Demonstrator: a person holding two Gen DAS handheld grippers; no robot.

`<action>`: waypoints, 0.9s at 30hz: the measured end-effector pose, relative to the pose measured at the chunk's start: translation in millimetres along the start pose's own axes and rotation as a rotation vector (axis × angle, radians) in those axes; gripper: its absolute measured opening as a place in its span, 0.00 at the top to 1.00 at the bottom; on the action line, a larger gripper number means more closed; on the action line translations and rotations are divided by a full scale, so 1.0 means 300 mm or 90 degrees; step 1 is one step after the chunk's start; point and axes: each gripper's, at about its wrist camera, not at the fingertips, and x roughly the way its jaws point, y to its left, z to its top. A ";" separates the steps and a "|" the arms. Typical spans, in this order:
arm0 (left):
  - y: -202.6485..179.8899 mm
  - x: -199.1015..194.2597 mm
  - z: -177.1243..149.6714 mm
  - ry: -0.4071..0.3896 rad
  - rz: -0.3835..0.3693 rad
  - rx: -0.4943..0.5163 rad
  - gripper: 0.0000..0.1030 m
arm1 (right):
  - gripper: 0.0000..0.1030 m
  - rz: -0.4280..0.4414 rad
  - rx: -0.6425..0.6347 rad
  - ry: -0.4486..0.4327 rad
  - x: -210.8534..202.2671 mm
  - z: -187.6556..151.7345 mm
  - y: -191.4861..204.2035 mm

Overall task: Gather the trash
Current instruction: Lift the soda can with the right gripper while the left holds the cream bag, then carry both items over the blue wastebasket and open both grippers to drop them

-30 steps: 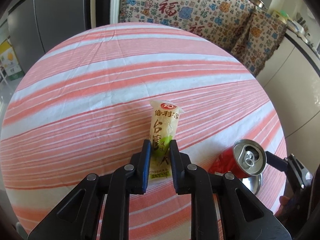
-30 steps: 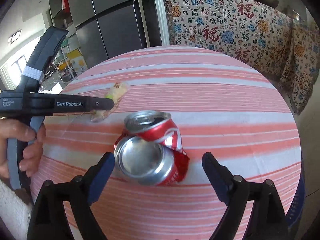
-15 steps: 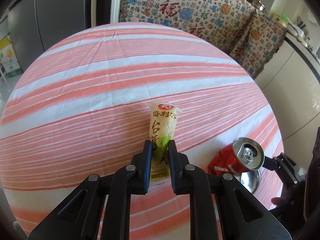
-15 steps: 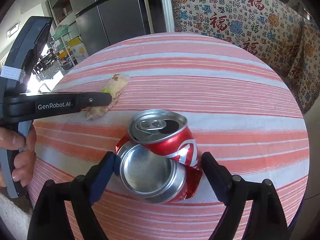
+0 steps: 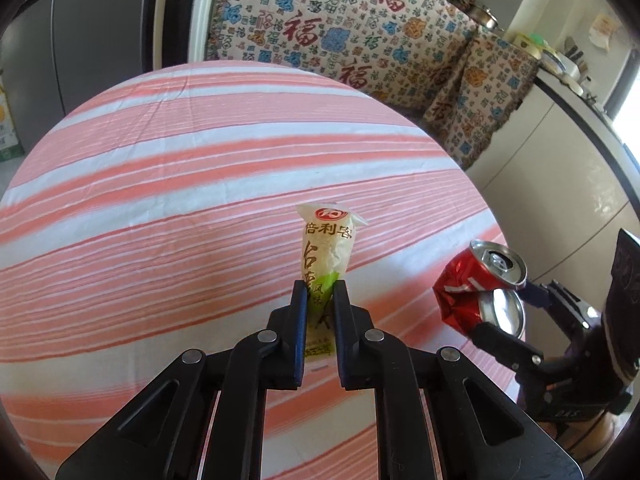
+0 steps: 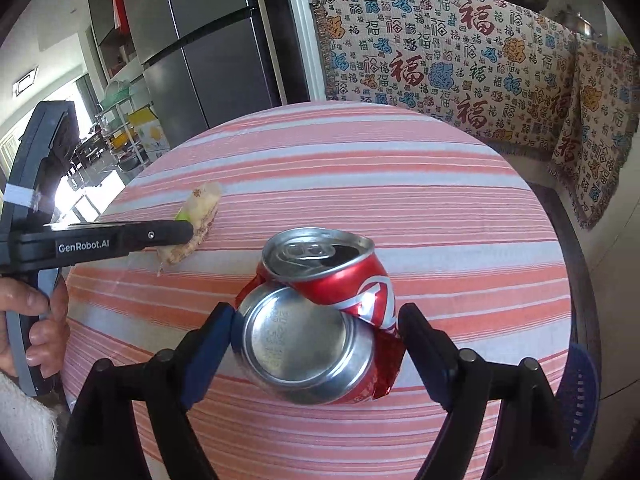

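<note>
A cream and green snack wrapper [image 5: 328, 240] sticks up from my left gripper [image 5: 320, 286], which is shut on its lower end and holds it above the striped round table [image 5: 200, 160]. A crushed red soda can [image 6: 332, 280] sits between the pads of my right gripper [image 6: 316, 316], pinched on both sides and lifted off the cloth. The right wrist view shows the left gripper [image 6: 188, 232] from the side with the wrapper [image 6: 200, 216] in it. In the left wrist view the can [image 5: 476, 284] hangs at the right.
The table's pink and white cloth [image 6: 360, 168] carries nothing else. A patterned cloth [image 6: 440, 64] hangs behind it, beside a grey fridge [image 6: 208, 48]. A blue basket [image 6: 580, 380] stands low on the right. A person's hand [image 6: 36, 320] grips the left handle.
The left jaws have tightened on the wrapper and lifted it a little. The right gripper has closed onto the can and raised it off the table.
</note>
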 end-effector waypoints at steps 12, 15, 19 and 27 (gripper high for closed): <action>-0.525 0.035 0.072 0.004 -0.096 0.123 0.90 | 0.17 -0.074 0.102 -0.050 -0.256 -0.016 -0.420; -0.685 0.092 0.079 0.022 -0.135 0.154 0.90 | 0.17 -0.116 0.129 -0.057 -0.341 -0.038 -0.563; -0.865 0.214 0.060 0.066 -0.179 0.181 0.90 | 0.17 -0.166 0.177 -0.047 -0.424 -0.102 -0.764; -1.111 0.462 0.000 0.143 -0.201 0.208 0.90 | 0.17 -0.179 0.286 -0.003 -0.430 -0.234 -1.071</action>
